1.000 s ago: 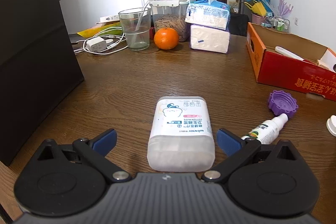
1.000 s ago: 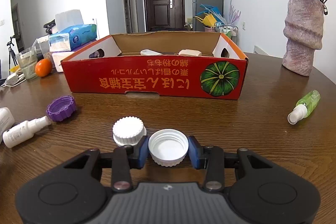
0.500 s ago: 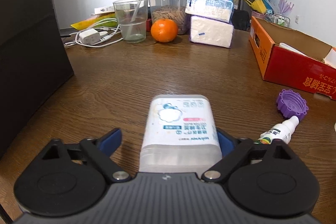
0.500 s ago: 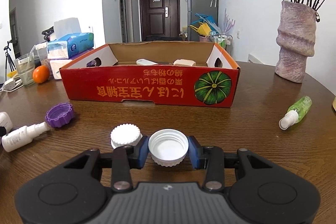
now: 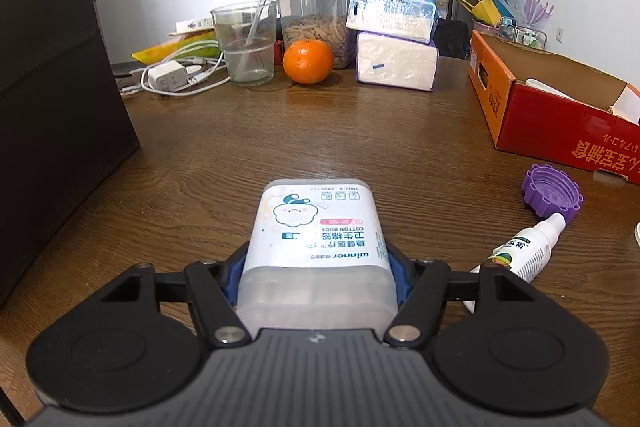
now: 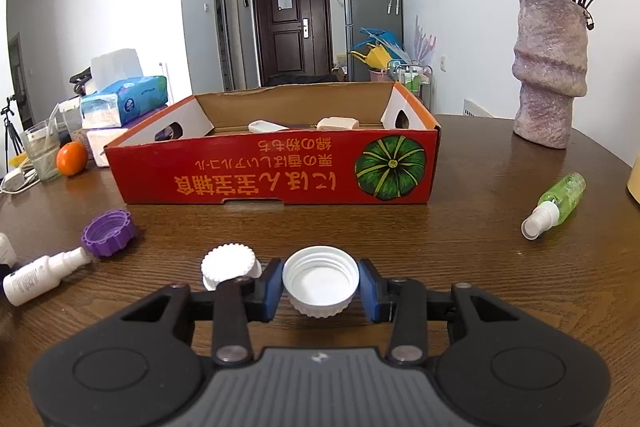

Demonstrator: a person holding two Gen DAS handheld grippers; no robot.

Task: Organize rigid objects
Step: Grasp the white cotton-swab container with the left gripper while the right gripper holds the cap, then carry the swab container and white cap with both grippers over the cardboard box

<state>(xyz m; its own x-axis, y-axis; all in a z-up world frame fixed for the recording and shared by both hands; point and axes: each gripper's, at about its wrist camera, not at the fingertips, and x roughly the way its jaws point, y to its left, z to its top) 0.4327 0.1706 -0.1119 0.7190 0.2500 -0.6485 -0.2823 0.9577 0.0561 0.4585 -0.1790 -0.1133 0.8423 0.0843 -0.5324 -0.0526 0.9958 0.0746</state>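
The left gripper [image 5: 316,263] was wide open around the cotton-bud box [image 5: 316,243] a second ago; now its jaws are closing, and the blue pads look to be touching the box's two long sides. The box still lies on the table [image 5: 320,147], well short of the red carton [image 5: 560,123], with the small spray bottle [image 5: 524,251] and purple cap [image 5: 552,195] lying between it and the carton.

The right gripper [image 6: 320,285] has not changed: narrow, clamped on an upturned white cap [image 6: 320,281], just in front of the carton [image 6: 272,171]. A second white cap [image 6: 230,265] sits beside it, and a green bottle [image 6: 560,197] lies off the carton's right corner.

I'd judge both pieces are now ready to go into the carton, which already holds a couple of pale items.
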